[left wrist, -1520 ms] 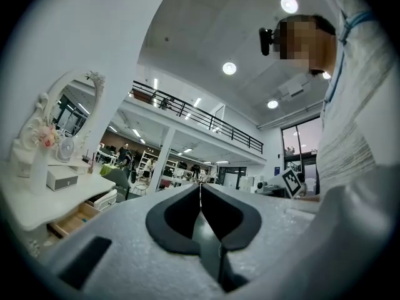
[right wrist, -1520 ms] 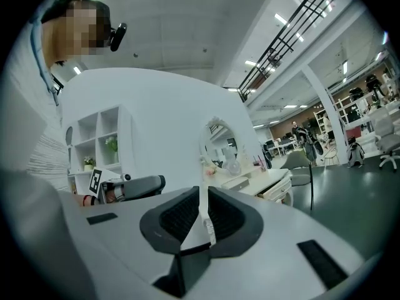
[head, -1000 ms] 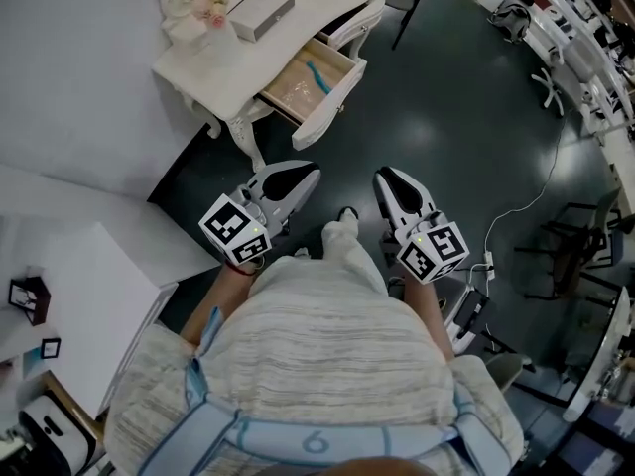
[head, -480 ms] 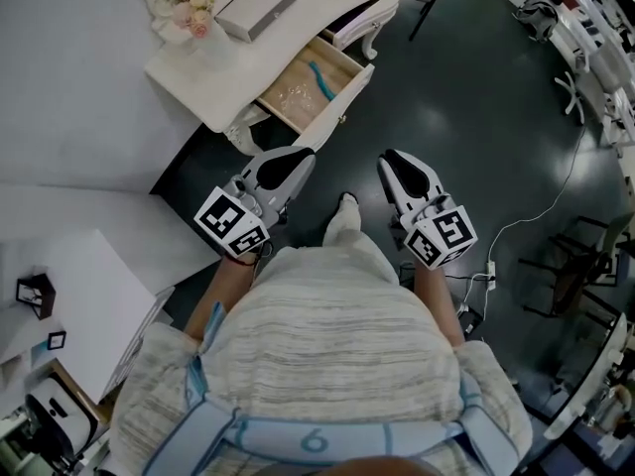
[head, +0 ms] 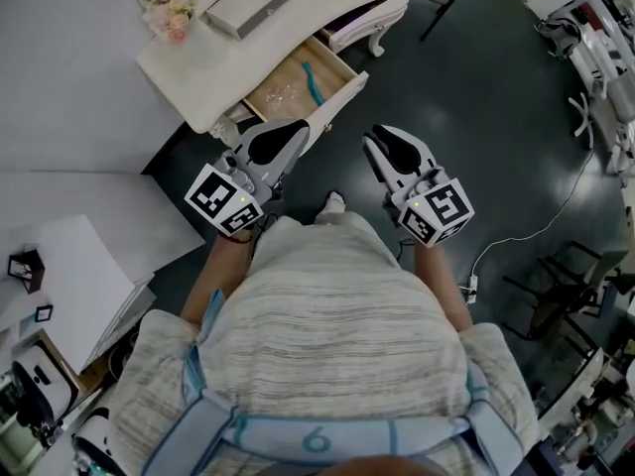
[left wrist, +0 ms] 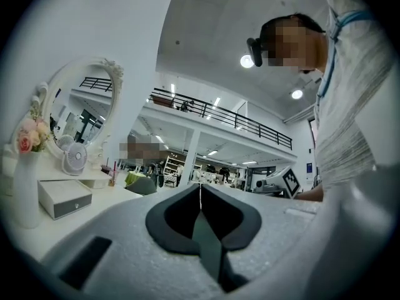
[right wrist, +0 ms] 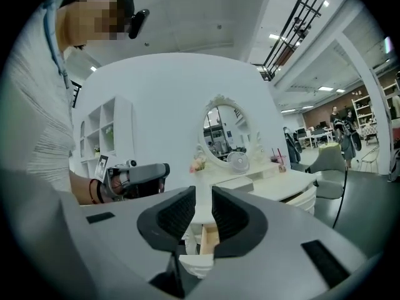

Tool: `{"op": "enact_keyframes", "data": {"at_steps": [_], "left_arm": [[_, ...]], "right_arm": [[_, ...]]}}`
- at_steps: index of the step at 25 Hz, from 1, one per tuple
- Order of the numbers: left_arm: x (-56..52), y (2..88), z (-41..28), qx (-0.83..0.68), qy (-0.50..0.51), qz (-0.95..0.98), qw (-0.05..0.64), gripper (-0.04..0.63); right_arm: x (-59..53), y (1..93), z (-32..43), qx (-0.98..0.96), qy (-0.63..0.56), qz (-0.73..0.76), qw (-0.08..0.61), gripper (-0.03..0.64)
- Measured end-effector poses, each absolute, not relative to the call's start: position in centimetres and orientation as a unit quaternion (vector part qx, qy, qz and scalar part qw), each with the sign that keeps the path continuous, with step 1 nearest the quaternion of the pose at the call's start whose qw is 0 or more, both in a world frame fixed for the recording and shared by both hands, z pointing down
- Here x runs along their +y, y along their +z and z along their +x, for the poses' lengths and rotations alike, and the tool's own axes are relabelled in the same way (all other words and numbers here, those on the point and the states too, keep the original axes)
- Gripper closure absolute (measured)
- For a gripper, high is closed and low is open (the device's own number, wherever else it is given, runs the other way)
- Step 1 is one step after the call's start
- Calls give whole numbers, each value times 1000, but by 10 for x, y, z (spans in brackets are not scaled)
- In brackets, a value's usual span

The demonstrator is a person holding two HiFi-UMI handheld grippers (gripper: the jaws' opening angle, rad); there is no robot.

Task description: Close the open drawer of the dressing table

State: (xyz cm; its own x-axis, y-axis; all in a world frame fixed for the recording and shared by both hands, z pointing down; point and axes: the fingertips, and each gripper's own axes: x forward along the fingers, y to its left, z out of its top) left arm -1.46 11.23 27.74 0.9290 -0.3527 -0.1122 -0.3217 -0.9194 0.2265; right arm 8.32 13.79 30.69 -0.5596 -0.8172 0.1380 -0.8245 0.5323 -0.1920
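Head view: the white desk point(head: 223, 62) stands at upper left with its drawer point(head: 342, 102) pulled out toward me. The wooden inside of the drawer is exposed and a teal item point(head: 311, 72) lies in it. A grey box point(head: 248, 3) and a bunch of pink flowers point(head: 169, 10) rest on the desk top.

The left claw point(head: 288, 132) points at the near end of the drawer's front panel, with its tip just beside it. I cannot tell whether they touch. The right claw point(head: 387, 145) hovers over the dark floor point(head: 466, 117), to the right of the drawer and apart from it.

Left gripper view: the left claw point(left wrist: 200, 195) has its jaws pressed together along a single seam, with nothing between them. The oval mirror point(left wrist: 81, 114) and the grey box point(left wrist: 62, 199) show at left.

Right gripper view: the right claw point(right wrist: 203, 195) has its jaws a narrow gap apart. They have just been opening and grip nothing. Through the gap I see the open drawer point(right wrist: 207, 239) some way beyond, under the mirror point(right wrist: 225, 130). The left claw point(right wrist: 134, 177) shows at the left of this view.
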Motion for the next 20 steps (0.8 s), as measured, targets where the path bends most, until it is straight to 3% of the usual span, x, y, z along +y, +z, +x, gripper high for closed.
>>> {"op": "enact_keyframes", "data": {"at_steps": [20], "left_arm": [[43, 328, -11, -240, -65, 960, 126, 578]], "right_arm": [[64, 386, 83, -898, 143, 402, 104, 526]]}}
